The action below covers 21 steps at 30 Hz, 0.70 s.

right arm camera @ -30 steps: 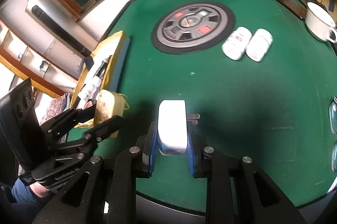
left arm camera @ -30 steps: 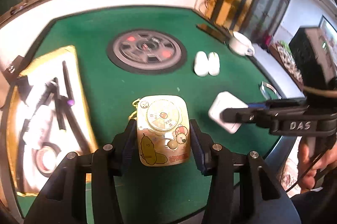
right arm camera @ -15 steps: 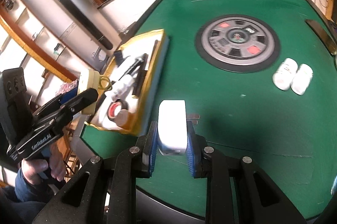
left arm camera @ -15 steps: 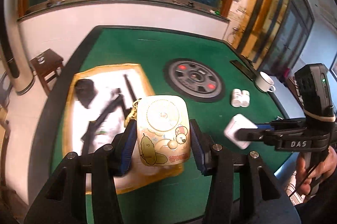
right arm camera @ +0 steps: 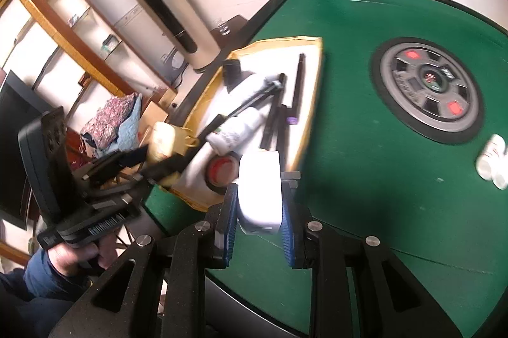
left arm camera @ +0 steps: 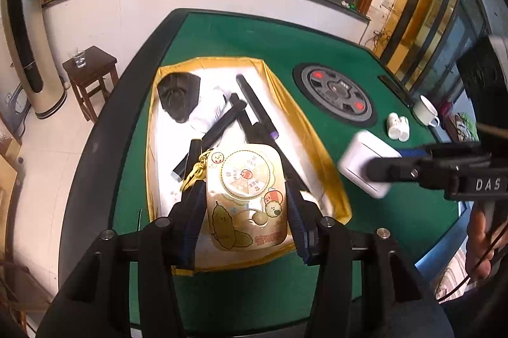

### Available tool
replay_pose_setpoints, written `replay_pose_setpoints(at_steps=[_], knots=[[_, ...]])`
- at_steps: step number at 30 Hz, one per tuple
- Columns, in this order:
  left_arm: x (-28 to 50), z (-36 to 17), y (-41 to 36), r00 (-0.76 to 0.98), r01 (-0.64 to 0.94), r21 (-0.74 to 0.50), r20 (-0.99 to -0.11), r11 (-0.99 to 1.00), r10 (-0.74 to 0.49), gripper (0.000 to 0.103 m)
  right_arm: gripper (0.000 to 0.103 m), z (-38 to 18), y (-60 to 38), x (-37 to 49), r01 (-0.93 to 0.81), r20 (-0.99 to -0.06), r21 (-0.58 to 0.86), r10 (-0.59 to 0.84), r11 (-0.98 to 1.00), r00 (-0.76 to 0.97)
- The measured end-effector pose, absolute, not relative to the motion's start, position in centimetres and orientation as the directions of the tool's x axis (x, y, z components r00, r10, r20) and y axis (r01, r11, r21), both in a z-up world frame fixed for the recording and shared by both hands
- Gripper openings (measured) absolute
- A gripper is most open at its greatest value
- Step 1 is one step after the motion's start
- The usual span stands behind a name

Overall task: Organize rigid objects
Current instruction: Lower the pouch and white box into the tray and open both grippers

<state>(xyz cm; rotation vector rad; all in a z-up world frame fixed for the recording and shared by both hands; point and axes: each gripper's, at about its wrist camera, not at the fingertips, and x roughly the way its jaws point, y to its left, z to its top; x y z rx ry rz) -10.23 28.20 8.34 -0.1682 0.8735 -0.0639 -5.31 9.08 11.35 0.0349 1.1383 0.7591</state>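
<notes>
My left gripper (left arm camera: 244, 195) is shut on a cream cartoon-printed case (left arm camera: 246, 198) with a gold chain, held above the near end of the gold-rimmed white tray (left arm camera: 317, 128). My right gripper (right arm camera: 258, 201) is shut on a white plug adapter (right arm camera: 260, 192), held over the green table by the tray's near right corner. In the left wrist view the adapter (left arm camera: 365, 163) hangs to the tray's right. The tray (right arm camera: 312, 77) holds black sticks, a white bottle (right arm camera: 238, 128), a black item and a tape roll (right arm camera: 220, 169).
On the green table (left arm camera: 285, 45) sit a round grey centre disc (left arm camera: 335, 93), two small white bottles (left arm camera: 398, 130) and a white cup (left arm camera: 425, 111). A wooden stool (left arm camera: 89, 71) and a tall tower appliance (left arm camera: 22, 30) stand on the floor to the left.
Both grippers have swung left toward the tray, each still holding its object. The case now hangs over the tray's near end; the adapter is closer to the tray's corner.
</notes>
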Motion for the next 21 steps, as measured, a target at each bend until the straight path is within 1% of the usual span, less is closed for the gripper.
replay_pose_setpoints(at_steps=[8, 21], knots=[[-9.4, 5.7, 29.2, 0.596, 0.038, -0.162, -0.788, 0.986, -0.153, 0.047, 0.022, 9.1, 12.8, -4.8, -0.523, -0.829, 0.381, 0.532, 0.762, 0.172], [-7.0, 3.6, 30.4, 0.563, 0.076, -0.184, -0.803, 0.98, -0.194, 0.047, 0.022, 6.8, 15.1, -3.0, -0.494, -0.867, 0.299, 0.448, 0.817, 0.216]])
